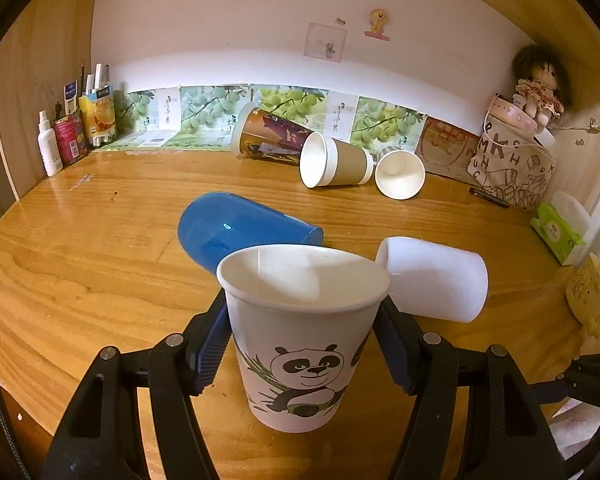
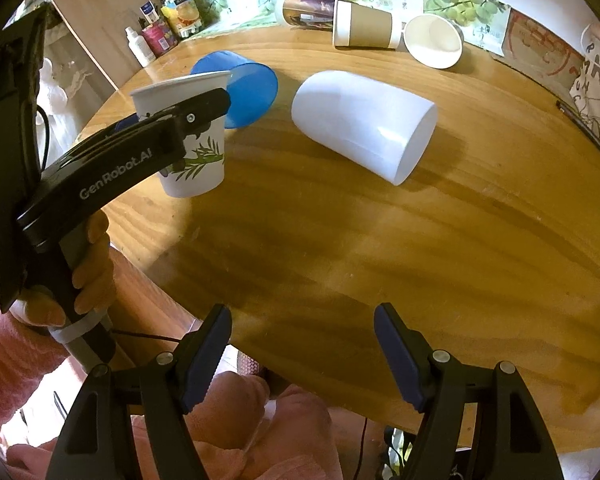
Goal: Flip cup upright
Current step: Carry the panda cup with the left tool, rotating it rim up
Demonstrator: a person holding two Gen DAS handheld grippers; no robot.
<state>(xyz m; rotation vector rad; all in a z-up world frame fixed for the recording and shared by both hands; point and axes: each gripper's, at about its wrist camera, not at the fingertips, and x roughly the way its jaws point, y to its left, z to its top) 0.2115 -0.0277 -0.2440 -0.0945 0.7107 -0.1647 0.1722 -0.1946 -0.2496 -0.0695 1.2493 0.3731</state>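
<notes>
Left gripper (image 1: 302, 344) fingers clamp the panda cup (image 1: 300, 344) at both sides, mouth up, base at or just above the table (image 1: 80, 280); contact unclear. Blue cup (image 1: 240, 236) lies on its side at 11 o'clock behind it, white cup (image 1: 436, 280) at 2 o'clock. Right gripper (image 2: 302, 350) fingers spread, holding nothing, over the table's near edge.

The left wrist view looks low and level across the counter (image 1: 80, 280) toward the back wall, very near the panda cup (image 1: 300, 344). The right wrist view sits higher and further back, tilted down. Both share the blue cup (image 1: 236, 232) and white cup (image 1: 436, 276).
</notes>
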